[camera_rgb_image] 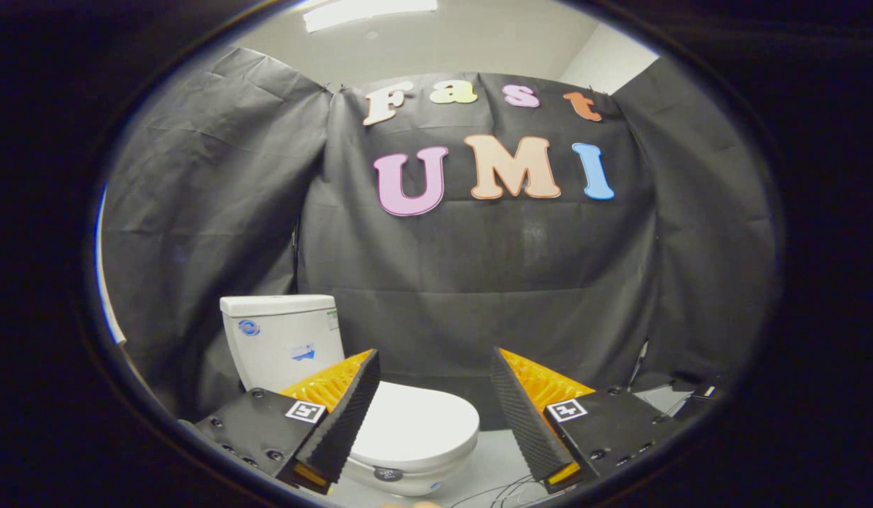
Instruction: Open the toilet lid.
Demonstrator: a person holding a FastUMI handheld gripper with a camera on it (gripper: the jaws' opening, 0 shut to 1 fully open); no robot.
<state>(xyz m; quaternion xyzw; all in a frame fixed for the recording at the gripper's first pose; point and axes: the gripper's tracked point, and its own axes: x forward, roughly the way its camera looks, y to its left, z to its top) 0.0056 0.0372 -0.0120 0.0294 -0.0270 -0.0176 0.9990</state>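
The gripper has its fingers spread wide with nothing between them, the closed toilet lid lying ahead at eleven o'clock.

The gripper is hovering level and pointing forward, its two fingers standing wide apart with their ridged inner faces turned toward each other, pressing on nothing between them.

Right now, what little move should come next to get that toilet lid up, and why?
Probably ease the open fingers down and forward to the front rim of the closed white plastic toilet lid. It lies flat just beyond them, and they hold nothing.
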